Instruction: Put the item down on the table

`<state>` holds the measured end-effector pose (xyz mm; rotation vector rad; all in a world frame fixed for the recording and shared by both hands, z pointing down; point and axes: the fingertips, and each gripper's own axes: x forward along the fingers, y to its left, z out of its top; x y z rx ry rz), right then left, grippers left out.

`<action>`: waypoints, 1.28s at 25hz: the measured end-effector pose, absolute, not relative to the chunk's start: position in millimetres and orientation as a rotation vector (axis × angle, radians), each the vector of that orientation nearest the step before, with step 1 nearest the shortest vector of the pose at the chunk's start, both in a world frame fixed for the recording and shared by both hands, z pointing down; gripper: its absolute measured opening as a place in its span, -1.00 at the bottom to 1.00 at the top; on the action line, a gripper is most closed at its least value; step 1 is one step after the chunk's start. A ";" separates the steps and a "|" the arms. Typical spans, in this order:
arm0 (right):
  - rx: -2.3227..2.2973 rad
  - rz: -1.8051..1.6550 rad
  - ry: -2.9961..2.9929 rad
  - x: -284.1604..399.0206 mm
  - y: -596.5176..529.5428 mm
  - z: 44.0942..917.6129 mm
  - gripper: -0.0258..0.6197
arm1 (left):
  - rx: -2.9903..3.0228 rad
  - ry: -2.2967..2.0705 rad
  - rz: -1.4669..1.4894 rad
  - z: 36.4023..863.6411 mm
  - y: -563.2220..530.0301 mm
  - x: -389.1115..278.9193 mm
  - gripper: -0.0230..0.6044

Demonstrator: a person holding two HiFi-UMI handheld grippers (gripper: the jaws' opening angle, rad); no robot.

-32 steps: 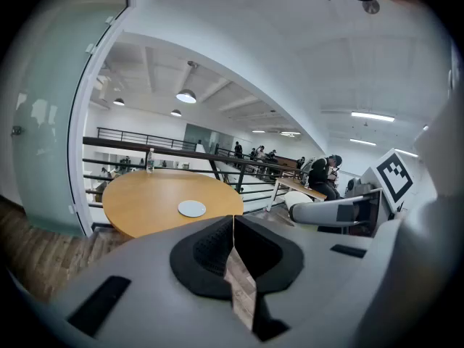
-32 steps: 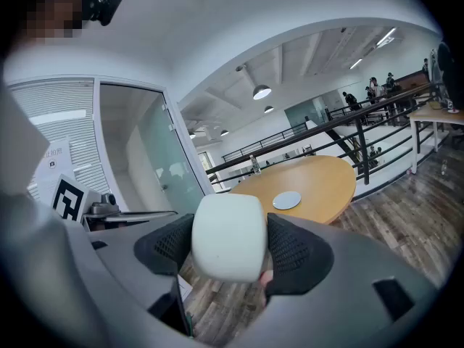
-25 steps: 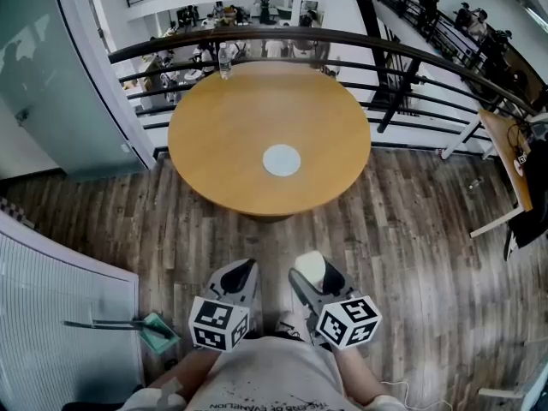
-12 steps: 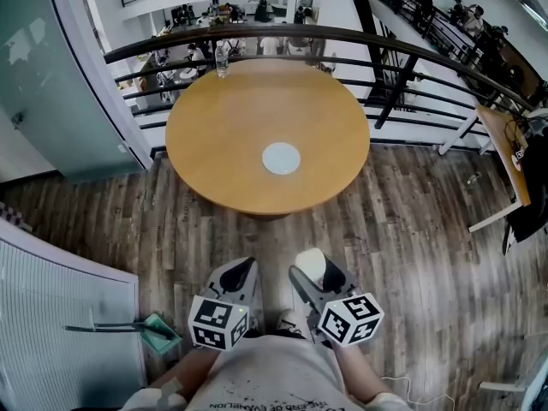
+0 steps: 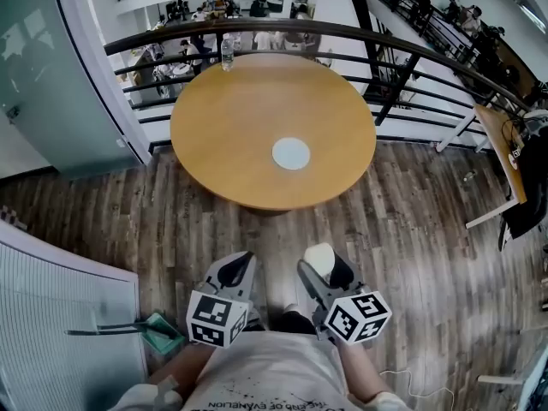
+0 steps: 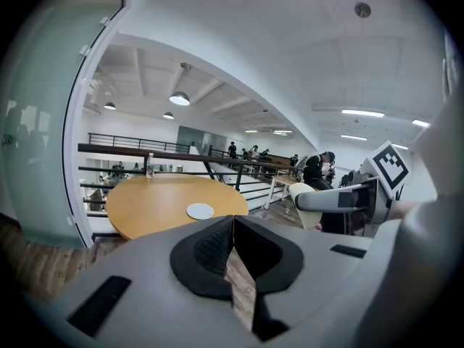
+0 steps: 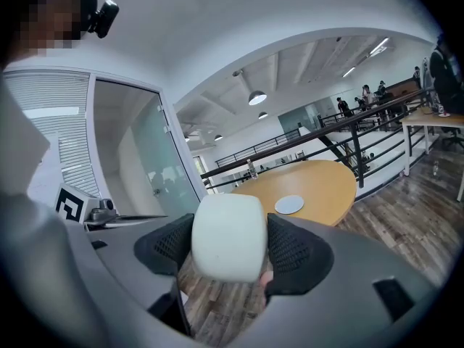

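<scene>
A pale, rounded white item [image 7: 226,238] is clamped between the black pads of my right gripper [image 7: 228,246]; in the head view the white item [image 5: 319,257] shows at the tip of the right gripper [image 5: 324,268]. My left gripper [image 5: 233,274] is held beside it, jaws shut with nothing between them, its pads [image 6: 217,249] meeting. Both grippers hang over the wooden floor, short of the round wooden table [image 5: 248,118]. A white round coaster [image 5: 291,153] lies near the table's middle.
A water bottle [image 5: 227,51] stands at the table's far edge by the dark railing [image 5: 360,37]. A glass wall [image 5: 43,75] is to the left, a desk [image 5: 503,157] to the right. A broom-like tool [image 5: 128,328] lies on the floor at lower left.
The head view has shifted slightly; the table and coaster sit a little further right in the frame. Both grippers hold much the same pose.
</scene>
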<state>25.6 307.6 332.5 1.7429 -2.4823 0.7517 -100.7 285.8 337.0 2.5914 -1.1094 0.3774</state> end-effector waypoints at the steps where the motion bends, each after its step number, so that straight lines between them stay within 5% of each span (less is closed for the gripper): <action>1: 1.745 0.750 -2.478 22.9 307.4 333.9 0.06 | 2.591 -1.106 0.379 338.7 284.5 -103.9 -0.85; 15: 1.750 0.772 -2.455 39.9 245.9 352.7 0.06 | 2.603 -1.087 0.378 347.8 223.2 -89.4 -0.85; 32: 1.598 0.763 -2.488 122.5 40.8 361.0 0.06 | 2.526 -1.201 0.384 354.0 25.5 -8.1 -0.85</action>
